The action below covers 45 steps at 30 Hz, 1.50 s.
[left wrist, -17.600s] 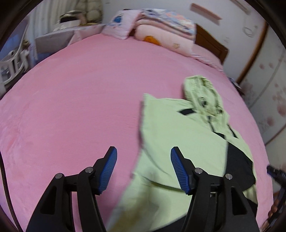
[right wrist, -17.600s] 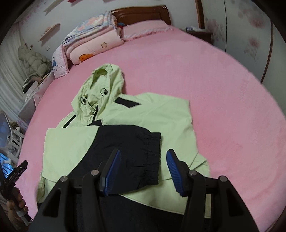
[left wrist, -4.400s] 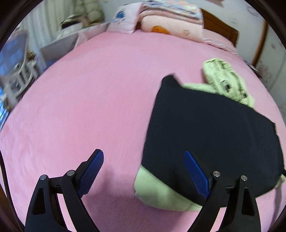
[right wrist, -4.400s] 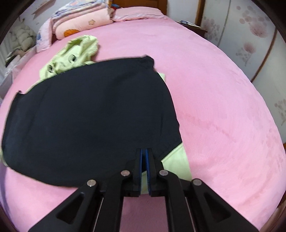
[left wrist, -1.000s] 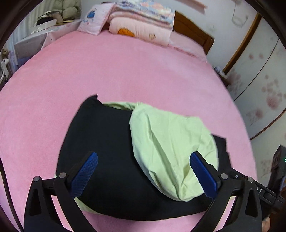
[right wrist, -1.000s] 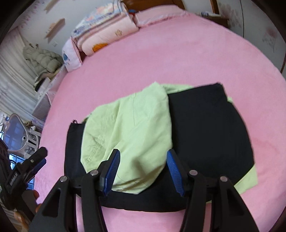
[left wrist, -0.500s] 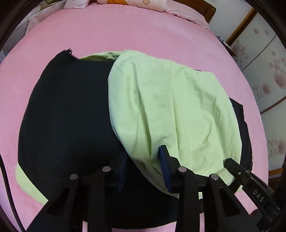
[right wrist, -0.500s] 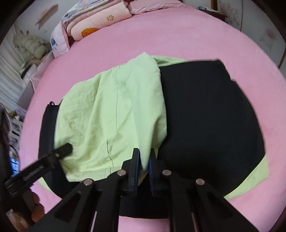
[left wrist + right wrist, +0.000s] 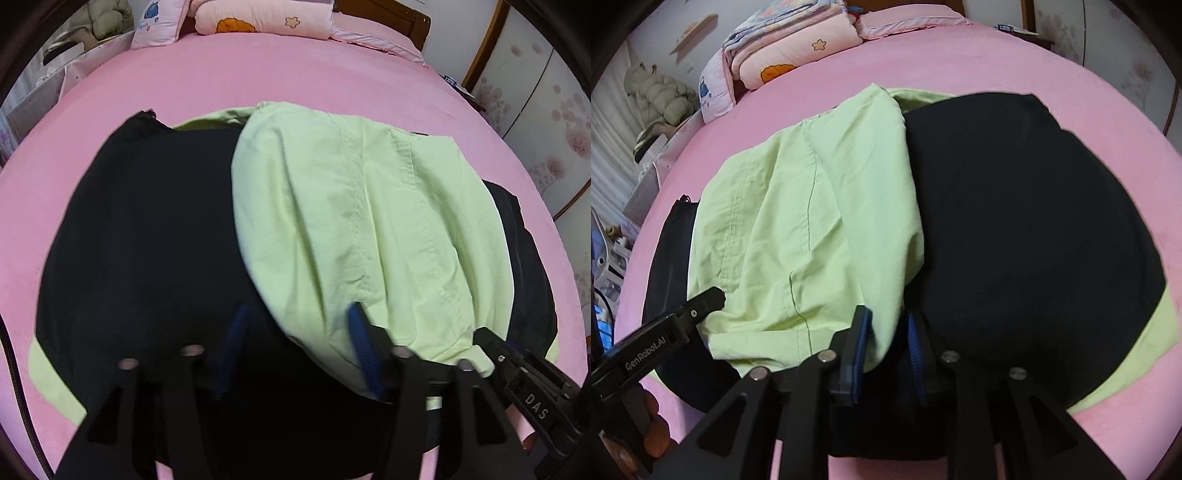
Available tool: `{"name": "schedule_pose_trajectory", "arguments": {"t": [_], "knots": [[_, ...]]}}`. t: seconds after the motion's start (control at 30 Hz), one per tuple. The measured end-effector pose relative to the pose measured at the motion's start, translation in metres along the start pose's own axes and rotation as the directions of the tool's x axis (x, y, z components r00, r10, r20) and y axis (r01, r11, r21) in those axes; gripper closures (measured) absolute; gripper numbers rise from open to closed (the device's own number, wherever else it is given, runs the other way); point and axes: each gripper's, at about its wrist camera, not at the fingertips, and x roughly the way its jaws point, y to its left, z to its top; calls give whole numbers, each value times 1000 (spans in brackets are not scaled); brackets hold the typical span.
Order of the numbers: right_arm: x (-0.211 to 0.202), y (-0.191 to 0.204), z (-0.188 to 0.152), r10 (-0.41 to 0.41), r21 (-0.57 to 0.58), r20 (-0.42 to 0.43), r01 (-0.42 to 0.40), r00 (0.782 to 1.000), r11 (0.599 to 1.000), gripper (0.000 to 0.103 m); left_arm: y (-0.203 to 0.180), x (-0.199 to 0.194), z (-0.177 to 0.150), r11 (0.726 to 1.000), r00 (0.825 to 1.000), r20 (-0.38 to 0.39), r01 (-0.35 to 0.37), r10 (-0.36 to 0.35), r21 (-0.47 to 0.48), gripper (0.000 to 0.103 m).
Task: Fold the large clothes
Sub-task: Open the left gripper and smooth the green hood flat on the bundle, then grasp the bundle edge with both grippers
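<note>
Both your grippers, left (image 9: 299, 347) and right (image 9: 886, 347), have jaws opening, straddling the green hood's (image 9: 369, 229) near edge on the jacket (image 9: 1034, 221).

We are reading two printed labels, each in pale letters on black plastic. In the left wrist view, the right gripper (image 9: 532, 398) is showing the letters "DAS" on its body at the lower right. In the right wrist view, the left gripper (image 9: 661, 343) is showing "GenRobot.AI" along its finger at the lower left.
</note>
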Motion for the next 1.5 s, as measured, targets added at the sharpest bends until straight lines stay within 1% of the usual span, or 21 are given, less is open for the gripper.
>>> {"name": "schedule_pose_trajectory", "arguments": {"t": [0.03,0.07,0.1,0.13,0.23,0.37,0.53,0.67,0.73,0.8,0.93,1.0,1.1,1.2,1.27,1.37,1.5], "knots": [[-4,-2,-1,3,8,3,-3,1000,1000,72,2,-4,0,1000,1000,5,-3,3,-7,29],[-9,-4,-1,14,22,8,-14,1000,1000,69,3,-8,0,1000,1000,7,-4,4,-14,26],[-13,-7,-2,25,33,13,-26,1000,999,69,5,-12,1,1000,1000,10,-6,6,-25,22],[-17,-8,-3,36,43,19,-36,999,998,69,6,-17,1,999,1000,14,-6,7,-32,21],[-30,-8,-6,52,52,37,-54,998,997,69,9,-33,0,1000,1000,28,4,-3,-31,21],[-45,-4,-10,55,40,57,-58,997,998,69,7,-61,-7,1000,996,84,-6,7,-14,21],[-63,0,-21,66,34,73,-68,995,997,69,-5,-101,-15,998,990,143,-16,8,55,21],[-78,7,-27,81,21,90,-83,993,996,69,-13,-124,-22,994,984,179,-32,13,105,21],[-83,11,-29,88,10,97,-89,991,996,69,-18,-133,-24,991,980,198,-58,34,118,21],[-91,16,-31,95,-4,107,-95,990,995,69,-20,-141,-27,991,978,204,-58,32,123,21],[-106,27,-33,102,-36,131,-98,986,994,69,-15,-157,-29,993,971,230,-90,72,72,21],[-114,33,-32,100,-42,129,-96,987,994,69,-12,-164,-29,995,972,226,-82,67,58,21],[-124,42,-28,118,-62,149,-110,982,992,69,-9,-175,-27,996,973,220,-79,65,52,21],[-133,51,-23,135,-77,174,-124,975,989,69,-7,-187,-25,994,972,227,-78,60,72,21],[-139,58,-19,145,-89,189,-130,971,988,69,-5,-194,-24,995,971,232,-74,56,68,21],[-145,69,-13,148,-115,213,-126,966,985,69,3,-203,-23,998,972,235,-42,32,38,21],[-150,83,-5,149,-153,248,-113,957,982,69,19,-202,-23,999,975,218,-31,33,-15,21]]}}
